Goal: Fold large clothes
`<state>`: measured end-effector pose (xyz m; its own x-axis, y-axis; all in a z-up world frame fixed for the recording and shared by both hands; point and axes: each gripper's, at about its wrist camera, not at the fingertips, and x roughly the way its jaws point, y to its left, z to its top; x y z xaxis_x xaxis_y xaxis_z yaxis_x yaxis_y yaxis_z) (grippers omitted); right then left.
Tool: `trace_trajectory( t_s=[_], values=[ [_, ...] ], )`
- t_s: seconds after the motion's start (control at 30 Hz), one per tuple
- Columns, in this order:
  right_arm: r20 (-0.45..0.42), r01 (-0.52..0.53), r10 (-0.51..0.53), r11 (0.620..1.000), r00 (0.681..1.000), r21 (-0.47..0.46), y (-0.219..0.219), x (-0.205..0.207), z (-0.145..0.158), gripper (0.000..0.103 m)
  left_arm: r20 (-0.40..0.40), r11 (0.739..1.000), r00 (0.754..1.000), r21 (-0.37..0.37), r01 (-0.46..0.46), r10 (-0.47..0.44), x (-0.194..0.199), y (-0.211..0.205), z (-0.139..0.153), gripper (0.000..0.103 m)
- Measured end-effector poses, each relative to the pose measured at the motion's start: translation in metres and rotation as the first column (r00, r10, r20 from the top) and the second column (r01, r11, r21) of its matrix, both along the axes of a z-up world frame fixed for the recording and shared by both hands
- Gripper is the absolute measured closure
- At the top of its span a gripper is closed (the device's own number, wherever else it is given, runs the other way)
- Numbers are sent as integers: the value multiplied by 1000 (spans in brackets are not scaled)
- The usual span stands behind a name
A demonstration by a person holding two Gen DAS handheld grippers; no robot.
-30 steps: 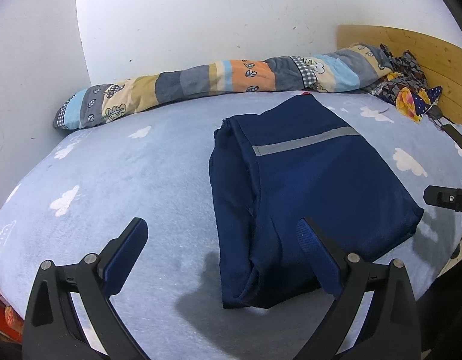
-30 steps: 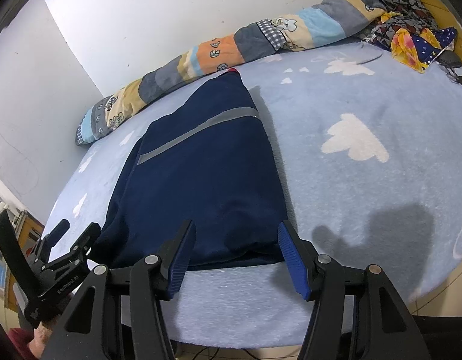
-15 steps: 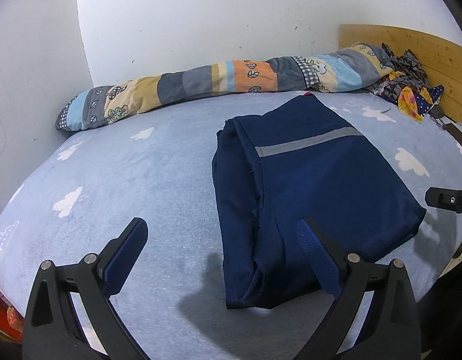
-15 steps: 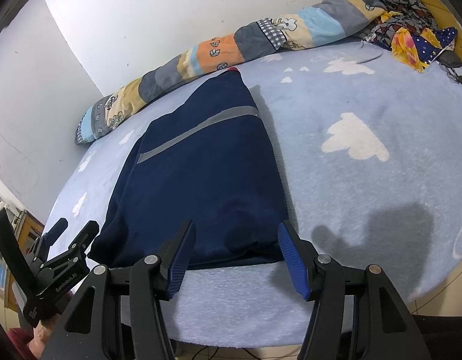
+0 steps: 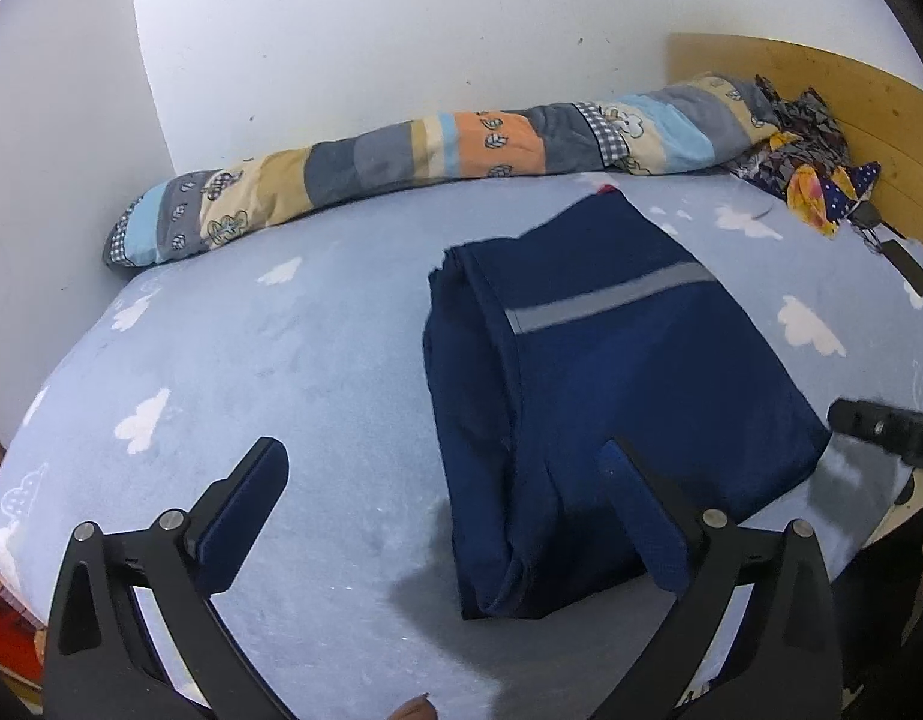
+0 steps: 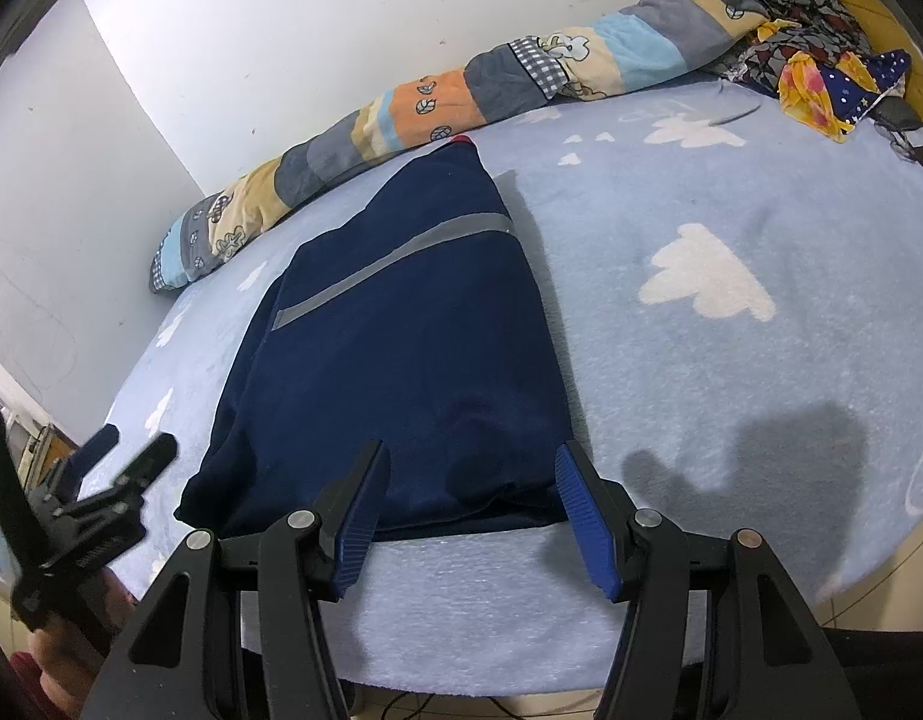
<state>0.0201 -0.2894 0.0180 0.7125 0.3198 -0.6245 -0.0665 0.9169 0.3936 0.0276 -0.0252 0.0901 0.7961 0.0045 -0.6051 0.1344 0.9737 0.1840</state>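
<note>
So, navy garment (image 6: 401, 360) folded, long axis toward wall, both grippers' fingers apart, nothing held.

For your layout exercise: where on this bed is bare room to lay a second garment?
Free: left of the navy garment up to the rolled quilt; right of it, the cloud-print sheet. Crowded: the headboard corner with patterned clothes.

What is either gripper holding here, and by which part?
Nothing is held. Left gripper and right gripper stand open above the folded navy garment.

White walls (image 5: 371, 48), wooden headboard (image 5: 869, 120), cloud-print bed (image 5: 281, 372).
</note>
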Motion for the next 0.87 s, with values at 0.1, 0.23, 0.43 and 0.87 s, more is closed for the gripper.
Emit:
trace_trajectory(
  t_s=[0.1, 0.23, 0.43, 0.87],
  values=[
    [0, 1, -1, 1000, 1000, 1, 0, 0, 0, 43, 25, 999, 1000, 35, -17, 16, 0, 0, 10, 0],
    [3, 3, -3, 1000, 1000, 1, 0, 0, 0, 43, 50, 996, 998, 81, -34, 30, 0, 1, 26, 0],
    [6, 17, -17, 1000, 1000, 9, -4, 2, -1, 43, 96, 985, 992, 147, -91, 78, 0, 10, 36, 0],
    [9, 16, -16, 1000, 1000, 22, -5, 5, -1, 43, 0, 991, 993, 61, -120, 121, 9, 31, 37, 0]
  ],
)
